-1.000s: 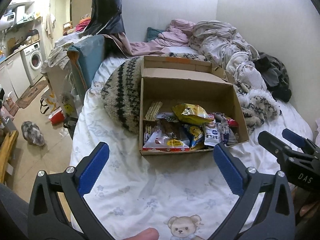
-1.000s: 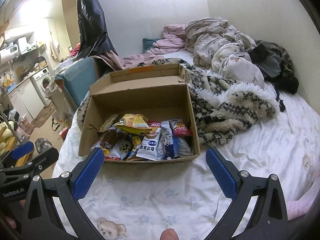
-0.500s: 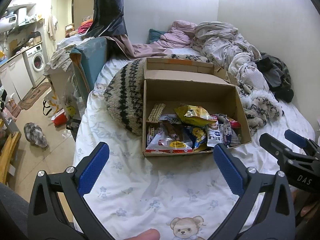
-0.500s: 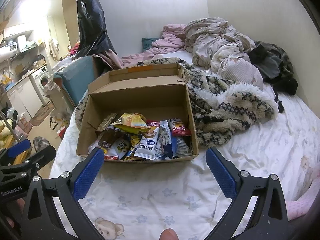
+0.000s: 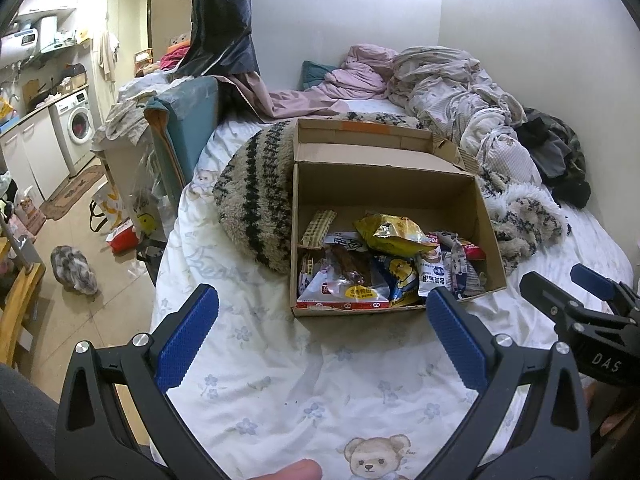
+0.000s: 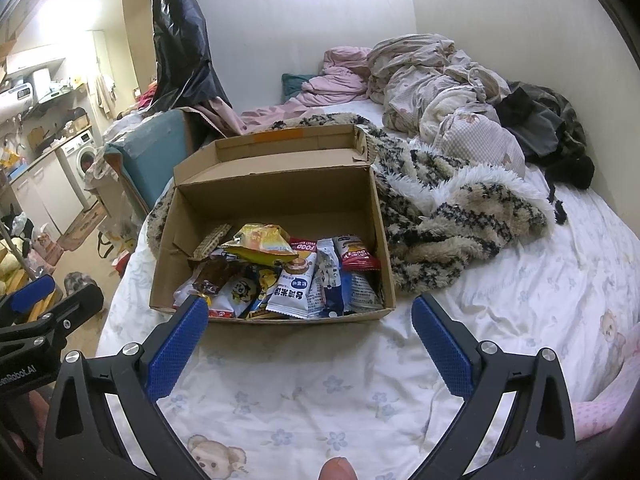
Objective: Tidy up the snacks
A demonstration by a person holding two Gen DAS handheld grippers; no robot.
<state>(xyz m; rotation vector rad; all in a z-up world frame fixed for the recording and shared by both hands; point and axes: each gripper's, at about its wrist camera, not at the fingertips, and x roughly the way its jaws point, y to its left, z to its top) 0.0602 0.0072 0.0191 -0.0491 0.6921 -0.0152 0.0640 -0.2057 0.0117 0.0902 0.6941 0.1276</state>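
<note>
An open cardboard box point(image 5: 384, 188) point(image 6: 276, 200) sits on the bed, holding several snack packets. A yellow chip bag point(image 5: 390, 234) point(image 6: 262, 240) lies on top of the heap. A white and blue packet point(image 6: 292, 290) leans at the front. My left gripper point(image 5: 320, 308) hovers open just short of the box's near wall. My right gripper point(image 6: 310, 314) is open too, at the same near wall. Neither holds anything. Each gripper shows at the edge of the other's view.
White bedsheet point(image 5: 280, 380) with bear prints lies in front of the box. A striped fuzzy blanket point(image 6: 448, 216) flanks the box. Crumpled bedding point(image 5: 448, 80) is piled at the back. The bed's left edge drops to a cluttered floor point(image 5: 80, 240); a washing machine point(image 5: 78, 128) stands beyond.
Both grippers have eased slightly toward the box, which now sits a little lower and larger in view. Both stay open and empty.
</note>
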